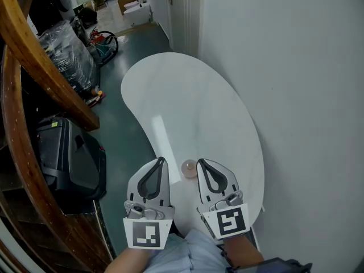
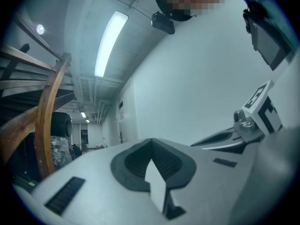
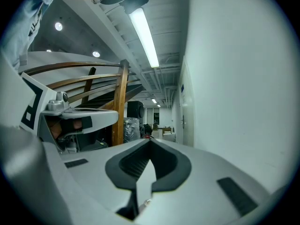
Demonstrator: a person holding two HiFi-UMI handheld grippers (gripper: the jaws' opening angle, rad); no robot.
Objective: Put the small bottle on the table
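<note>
The small bottle looks like a pale pinkish round shape from above. It stands on the white kidney-shaped table near its front end, between the two gripper tips and free of both. My left gripper is just left of it, jaws shut with nothing in them. My right gripper is just right of the bottle, also shut and empty. In the left gripper view the left gripper points over the tabletop, with the right gripper's body to its right. In the right gripper view the right gripper shows its jaws shut. Neither gripper view shows the bottle.
A white wall runs along the table's right side. A curved wooden stair rail and a black case stand on the left. Wrapped goods and boxes lie further back on the dark floor.
</note>
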